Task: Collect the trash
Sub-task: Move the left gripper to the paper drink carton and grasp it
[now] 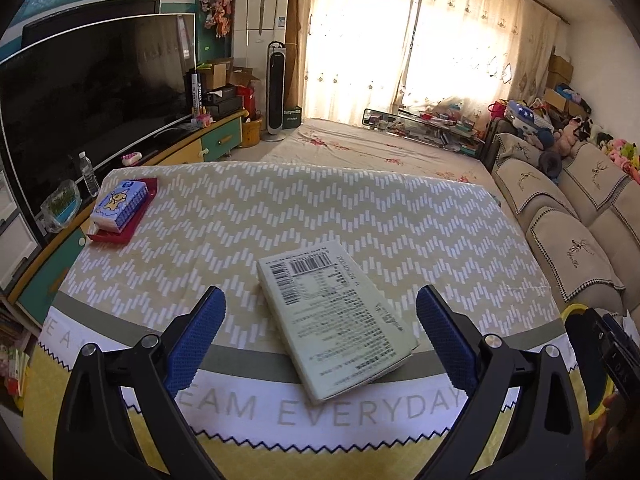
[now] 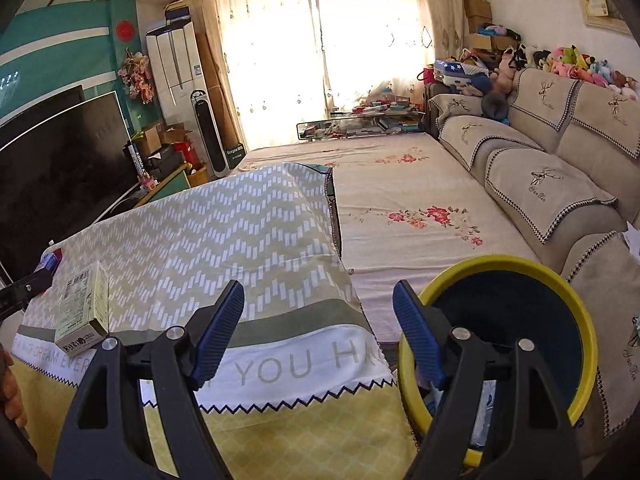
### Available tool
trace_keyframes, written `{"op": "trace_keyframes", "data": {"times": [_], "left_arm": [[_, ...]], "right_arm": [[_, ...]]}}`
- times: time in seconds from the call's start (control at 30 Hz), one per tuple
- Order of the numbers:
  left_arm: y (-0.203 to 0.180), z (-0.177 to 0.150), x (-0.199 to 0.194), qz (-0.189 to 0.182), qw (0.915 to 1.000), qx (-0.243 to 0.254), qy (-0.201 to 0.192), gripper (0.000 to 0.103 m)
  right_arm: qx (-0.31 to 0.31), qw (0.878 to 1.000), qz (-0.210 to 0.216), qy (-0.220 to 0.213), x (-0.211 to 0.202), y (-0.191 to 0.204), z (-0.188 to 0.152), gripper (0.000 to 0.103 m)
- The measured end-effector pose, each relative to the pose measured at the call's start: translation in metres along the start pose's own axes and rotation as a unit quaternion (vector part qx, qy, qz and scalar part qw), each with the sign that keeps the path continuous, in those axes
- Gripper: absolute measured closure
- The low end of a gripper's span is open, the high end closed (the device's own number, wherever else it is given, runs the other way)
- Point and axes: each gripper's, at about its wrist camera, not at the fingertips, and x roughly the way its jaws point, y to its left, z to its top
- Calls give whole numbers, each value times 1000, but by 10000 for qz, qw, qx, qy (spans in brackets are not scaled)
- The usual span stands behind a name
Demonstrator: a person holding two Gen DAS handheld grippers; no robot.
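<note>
1. Left gripper (image 1: 320,332) hangs with its jaws spread wide and nothing pressed between the blue pads (image 1: 198,336); the flat pale carton (image 1: 334,316) lies on the cloth just ahead, between the two pads but apart from both.
2. Carton position: near the front edge of the table (image 1: 280,208), barcode face up, turned at an angle, one corner jutting over the printed border of the tablecloth (image 1: 360,408).
3. To take it well, I would judge the wrist should roll until the pads match the carton's long sides, then close across its narrow width; a grip on the overhanging corner would likely let it pivot.
4. Keep the fingertips off the cloth, which could bunch and drag.
5. Right gripper (image 2: 318,332) is likewise spread and empty, hovering over the table's corner beside the yellow-rimmed bin (image 2: 588,320).
6. That bin, with some rubbish already showing inside, stands just off the table, so the carton's carry is short; release only once over the rim.
</note>
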Motion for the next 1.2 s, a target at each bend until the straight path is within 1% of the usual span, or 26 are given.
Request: {"op": "trace_keyframes", "data": {"times": [0.07,0.13,0.23,0.3,0.4,0.53,0.73,0.8,1.0,1.2], "left_arm": [[-11,-3,9,129,9998,-104,94,8],[-19,-5,19,380,9990,-187,170,8],[-26,-9,32,636,9970,-296,320,8],[-29,-11,38,745,9961,-289,380,8],[-32,-13,43,805,9955,-245,440,8],[-26,-16,51,792,9945,-307,611,8],[-10,-19,51,682,9942,-381,737,13],[-5,-20,48,593,9946,-357,775,17],[15,-22,39,528,9947,-221,858,19],[36,-19,37,669,9941,-213,829,19]], "right_arm": [[84,9999,103,14,1,-3,1,30],[101,9998,175,1,1,-2,2,30],[46,9997,245,-6,1,-1,1,30],[30,9996,280,9,2,1,1,30],[35,9995,320,40,3,1,2,30],[74,9993,348,72,3,1,2,30],[49,9993,360,111,5,1,2,30],[44,9993,361,124,6,1,2,29],[57,9992,364,174,7,1,2,29],[39,9991,357,212,8,2,2,28]]}}
